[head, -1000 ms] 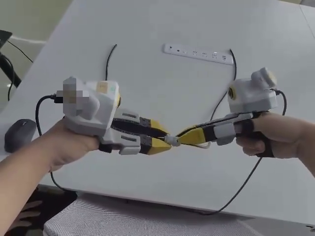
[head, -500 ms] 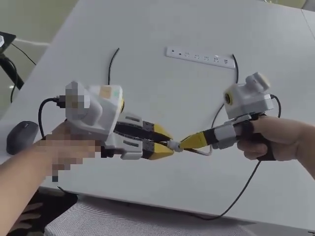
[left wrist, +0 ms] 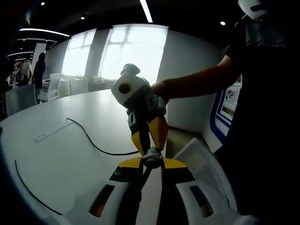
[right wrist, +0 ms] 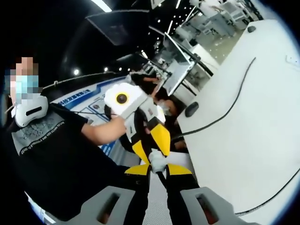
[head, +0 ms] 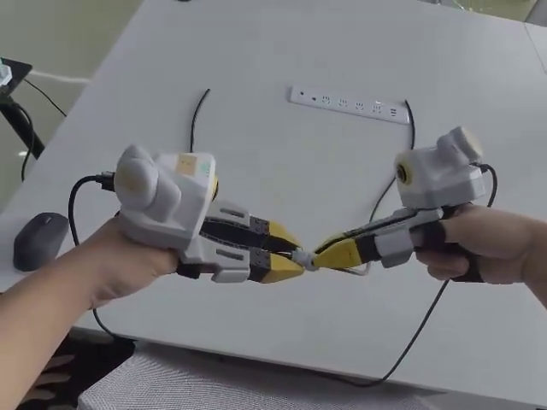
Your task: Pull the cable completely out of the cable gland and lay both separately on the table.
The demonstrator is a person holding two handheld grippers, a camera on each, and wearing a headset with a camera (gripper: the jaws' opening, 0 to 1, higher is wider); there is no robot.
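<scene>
Both grippers meet tip to tip above the white table [head: 256, 51], near its front edge. The small white cable gland [head: 300, 255] sits between the yellow jaw tips of my left gripper [head: 291, 258], which is shut on it. My right gripper [head: 325, 254] comes in from the right, shut on the thin white cable [head: 362, 269], which loops out under its jaws. In the left gripper view the gland [left wrist: 152, 157] lies at my left gripper [left wrist: 157, 163], with the other gripper's jaws pointing down onto it. The right gripper view has the gland [right wrist: 157, 162] at my right gripper [right wrist: 158, 169].
A white power strip [head: 346, 104] lies at the back of the table with a black lead [head: 408, 120]. Another black cable [head: 197, 115] runs at the left. A grey mouse [head: 38, 239] sits at the left edge. A mesh chair back [head: 214, 384] stands below the front edge.
Both grippers stay tip to tip on the gland and cable. The whole picture has shifted a little, and the hands sit slightly lower and to the right.
</scene>
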